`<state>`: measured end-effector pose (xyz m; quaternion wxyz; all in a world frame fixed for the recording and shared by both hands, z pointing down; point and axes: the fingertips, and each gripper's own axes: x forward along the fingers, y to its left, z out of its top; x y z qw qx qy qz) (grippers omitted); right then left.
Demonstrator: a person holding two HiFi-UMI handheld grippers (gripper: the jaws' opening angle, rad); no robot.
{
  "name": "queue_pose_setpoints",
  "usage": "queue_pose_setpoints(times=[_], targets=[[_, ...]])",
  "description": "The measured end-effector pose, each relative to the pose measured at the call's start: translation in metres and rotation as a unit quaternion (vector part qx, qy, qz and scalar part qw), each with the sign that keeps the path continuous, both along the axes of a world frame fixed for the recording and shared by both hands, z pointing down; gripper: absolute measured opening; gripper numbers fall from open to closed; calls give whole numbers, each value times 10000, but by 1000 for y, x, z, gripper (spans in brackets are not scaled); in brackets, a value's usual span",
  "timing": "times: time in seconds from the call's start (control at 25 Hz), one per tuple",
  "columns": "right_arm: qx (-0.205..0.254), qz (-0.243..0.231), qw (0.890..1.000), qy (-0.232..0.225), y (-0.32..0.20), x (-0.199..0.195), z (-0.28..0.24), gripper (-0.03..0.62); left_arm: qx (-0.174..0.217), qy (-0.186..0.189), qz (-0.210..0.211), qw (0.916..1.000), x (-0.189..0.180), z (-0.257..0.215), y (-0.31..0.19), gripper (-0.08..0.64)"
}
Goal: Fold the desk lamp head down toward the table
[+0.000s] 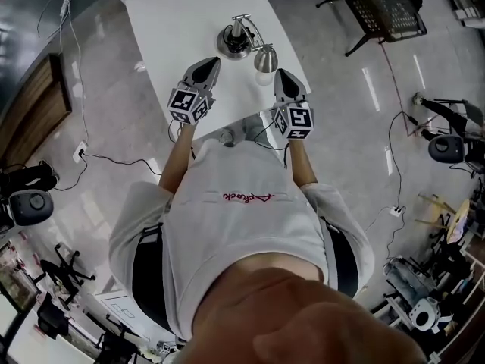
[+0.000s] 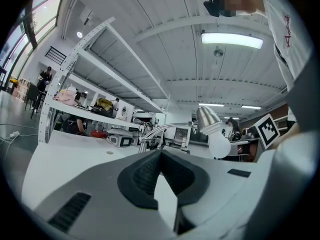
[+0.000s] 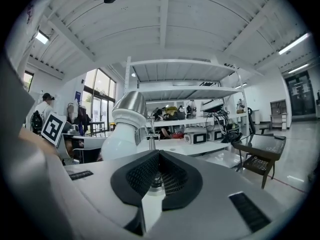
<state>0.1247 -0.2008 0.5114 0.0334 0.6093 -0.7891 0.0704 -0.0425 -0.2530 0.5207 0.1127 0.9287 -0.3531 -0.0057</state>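
Observation:
A chrome desk lamp stands on the white table (image 1: 174, 21), with its round base (image 1: 233, 44) at the back and its head (image 1: 265, 59) with a white bulb hanging toward me. My left gripper (image 1: 210, 64) is just left of the lamp, shut and empty. The right gripper (image 1: 281, 75) sits right beside the lamp head, also shut with nothing in it. In the left gripper view the lamp head (image 2: 207, 119) and bulb (image 2: 219, 144) lie ahead to the right of the shut gripper (image 2: 160, 151). From the right gripper (image 3: 159, 153), the lamp head (image 3: 129, 106) looms close at the left.
A black mesh chair (image 1: 386, 6) stands on the floor right of the table. Cables (image 1: 114, 158) run over the floor at the left. Metal shelving (image 2: 95, 64) with boxes and devices rises behind the table. The table's near edge is at my torso.

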Motion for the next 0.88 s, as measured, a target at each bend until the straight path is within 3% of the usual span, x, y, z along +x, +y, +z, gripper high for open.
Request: queue_pose_setpoints(times=[0.88], targets=[[26, -1089, 9939, -157, -114, 18, -3, 21, -117, -519, -641, 9965, 28, 21, -82, 25]])
